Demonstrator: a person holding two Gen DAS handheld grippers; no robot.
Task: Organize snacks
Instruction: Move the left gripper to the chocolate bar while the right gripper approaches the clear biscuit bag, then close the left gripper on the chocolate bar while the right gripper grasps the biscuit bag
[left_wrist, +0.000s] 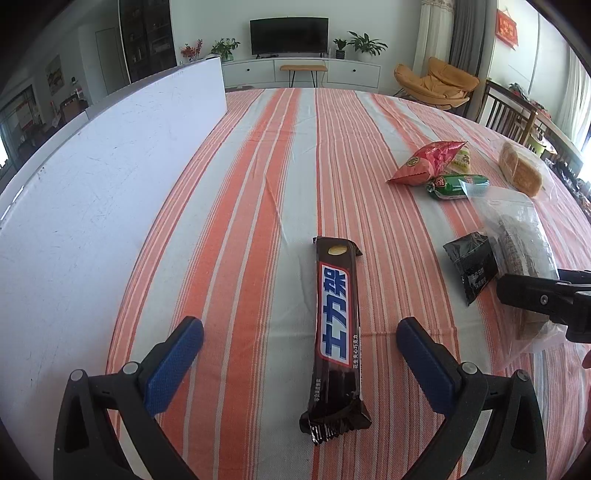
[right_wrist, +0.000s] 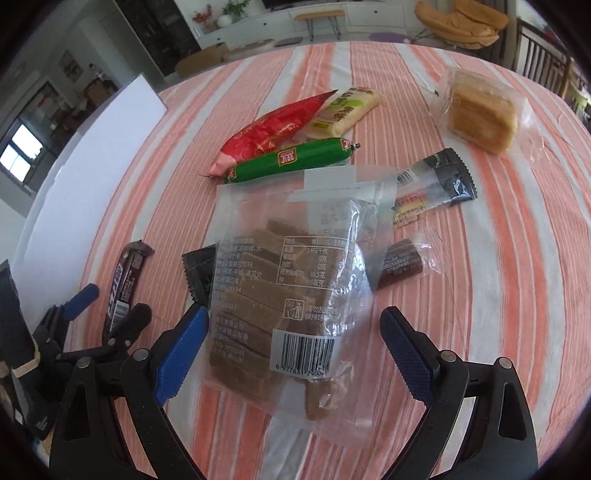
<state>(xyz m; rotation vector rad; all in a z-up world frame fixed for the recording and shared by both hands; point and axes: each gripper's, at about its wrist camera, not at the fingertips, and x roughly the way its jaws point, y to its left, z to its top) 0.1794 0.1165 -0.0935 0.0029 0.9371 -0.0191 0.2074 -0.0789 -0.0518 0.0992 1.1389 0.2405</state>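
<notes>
The right gripper (right_wrist: 291, 354) stands spread over the big clear bag of brown slabs (right_wrist: 284, 295), which lies on the striped tablecloth (right_wrist: 480, 258) between its blue pads with its long side pointing away from the camera, so this hand is the nearer one and the pads seem to need only to come together across the bag's width. The left gripper (left_wrist: 299, 354) is spread wide too, pinching nothing, and the chocolate bar (left_wrist: 336, 332) lies free between its fingers, lengthwise along them.
</notes>
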